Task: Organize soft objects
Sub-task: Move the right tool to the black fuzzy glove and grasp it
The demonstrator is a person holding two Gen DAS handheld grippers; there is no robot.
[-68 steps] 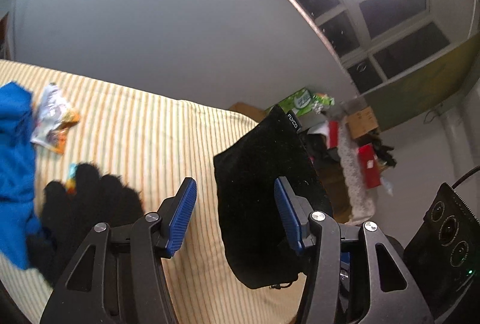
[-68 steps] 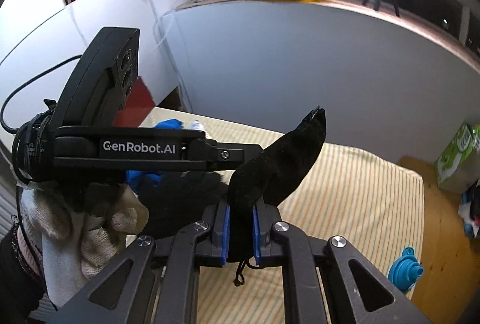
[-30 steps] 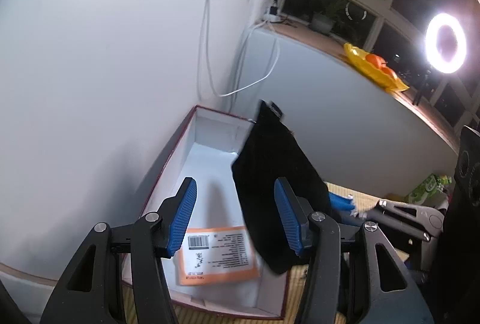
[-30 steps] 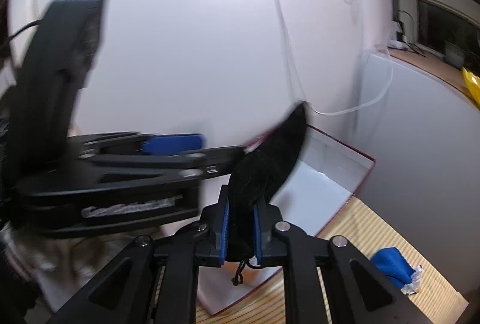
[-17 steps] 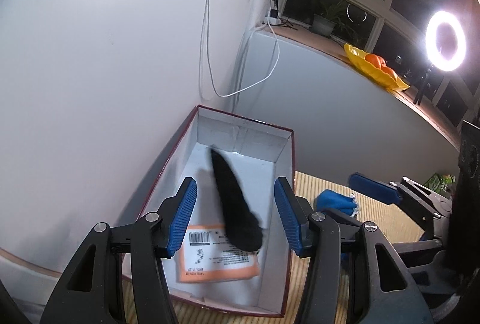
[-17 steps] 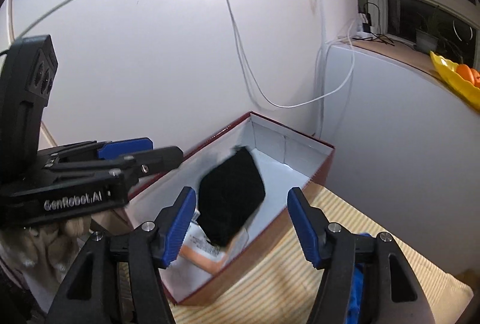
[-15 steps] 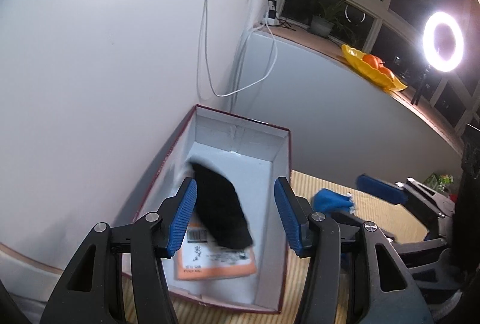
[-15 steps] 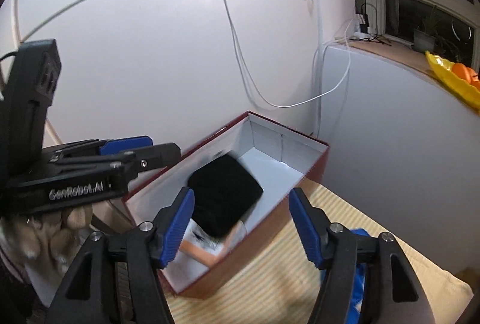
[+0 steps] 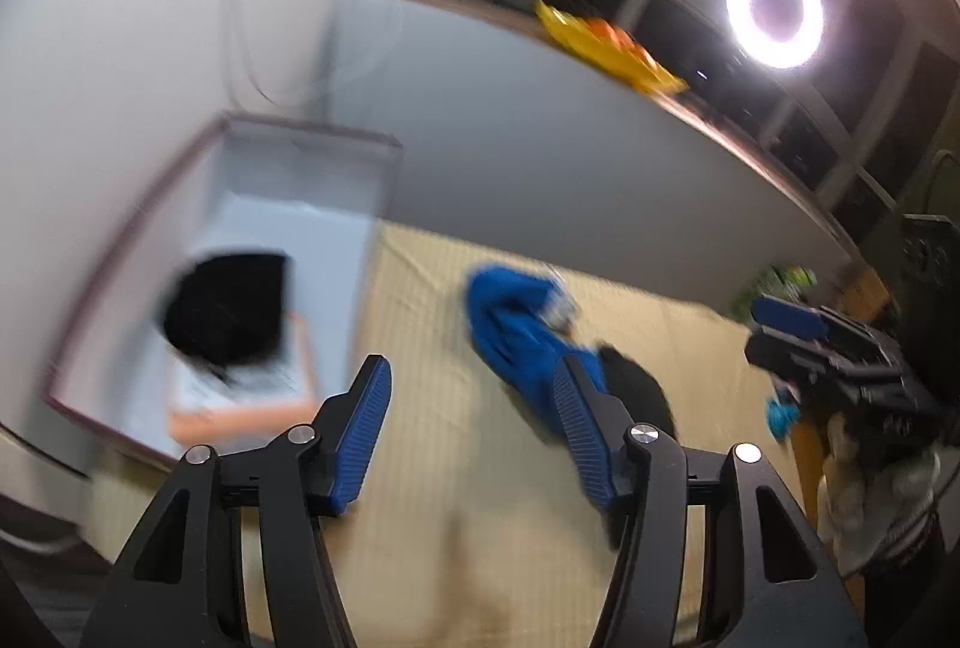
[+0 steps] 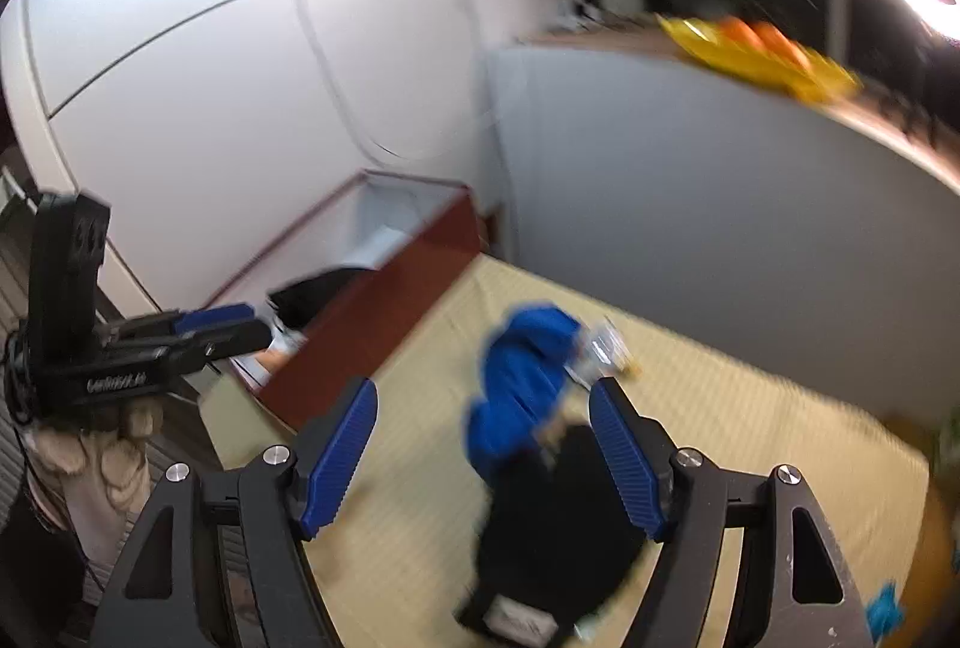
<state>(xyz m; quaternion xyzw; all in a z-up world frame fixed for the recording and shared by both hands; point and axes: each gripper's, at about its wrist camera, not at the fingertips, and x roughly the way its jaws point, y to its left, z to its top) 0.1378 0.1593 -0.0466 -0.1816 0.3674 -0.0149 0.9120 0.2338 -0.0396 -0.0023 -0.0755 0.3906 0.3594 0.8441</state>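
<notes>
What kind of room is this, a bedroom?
Probably a room in a home, maybe a bedroom: a yellow striped bed-like cover holds a rumpled blue cloth, a yellow fruit dish sits on the window ledge, and a ring light shines.

Black pouch (image 9: 225, 306) released, now lying in box (image 9: 384, 180); right gripper (image 10: 483, 459) jaws opening, empty, swung toward mat

A matt black cloth pouch (image 9: 225, 309) is lying in the smooth, white-lined cardboard box (image 9: 384, 180). Soft blue fabric (image 10: 522, 378) is resting on the finely striped woven mat (image 9: 420, 324). Ribbed blue pads (image 10: 339, 459) are lining matt black plastic arms with shiny metal screws.
</notes>
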